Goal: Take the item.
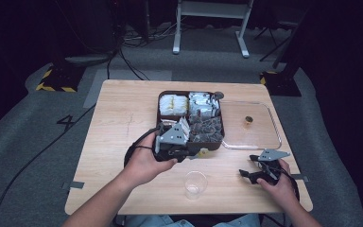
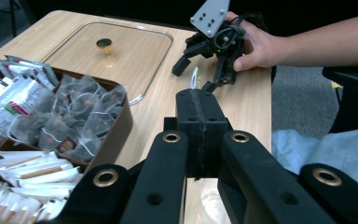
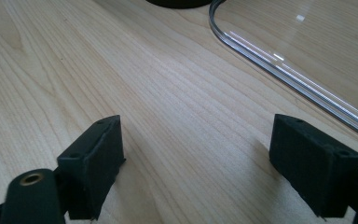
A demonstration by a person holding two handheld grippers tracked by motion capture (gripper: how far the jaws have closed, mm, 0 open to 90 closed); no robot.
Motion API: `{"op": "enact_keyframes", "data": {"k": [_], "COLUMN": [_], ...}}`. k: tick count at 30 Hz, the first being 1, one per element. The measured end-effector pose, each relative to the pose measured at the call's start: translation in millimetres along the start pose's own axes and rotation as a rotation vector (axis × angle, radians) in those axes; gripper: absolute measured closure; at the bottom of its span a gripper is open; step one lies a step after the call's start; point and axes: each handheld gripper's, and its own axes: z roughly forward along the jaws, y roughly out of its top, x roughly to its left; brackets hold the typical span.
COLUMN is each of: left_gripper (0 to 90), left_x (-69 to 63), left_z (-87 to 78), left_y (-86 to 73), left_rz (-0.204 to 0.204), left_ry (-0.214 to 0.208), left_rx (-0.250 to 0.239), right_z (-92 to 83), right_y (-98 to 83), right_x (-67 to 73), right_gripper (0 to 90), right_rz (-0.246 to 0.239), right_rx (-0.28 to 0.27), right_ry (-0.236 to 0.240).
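The brown compartment box (image 1: pixel 191 117) of tea bags (image 2: pixel 81 114) and sachets sits mid-desk, its clear lid (image 1: pixel 253 126) already off at its 3 o'clock. A clear cup (image 1: pixel 195 184) at 6 o'clock looks empty, so any filling seems left. Left gripper (image 2: pixel 200 109) fingers together; right gripper (image 3: pixel 214 172) fingers apart over bare desk (image 3: pixel 177 107).

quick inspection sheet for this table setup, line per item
surface: wooden table, bare wood around the items
job's things: brown box of tea bags and sachets; clear lid flat to the right of the box, small knob on it; clear cup at the near edge
clutter: nothing seen
grippers: left hand-held gripper shut, empty, by the box; right hand-held gripper open, empty, low over the wood
cables: one loops from each gripper; others cross the floor
surroundings: dark room, grey floor, white table frame behind
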Motion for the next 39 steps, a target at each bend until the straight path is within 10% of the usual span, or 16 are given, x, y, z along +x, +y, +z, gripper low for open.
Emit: {"op": "enact_keyframes", "data": {"k": [39], "left_gripper": [90.0], "left_x": [-27.7], "left_z": [43.4], "left_y": [-55.5], "left_rz": [-0.069], "left_ry": [-0.089], "left_rx": [0.011], "right_z": [0.0], "right_y": [0.0], "right_x": [0.0], "right_gripper": [17.8], "right_rz": [0.000], "right_rx": [0.000], "right_ry": [0.000]}}
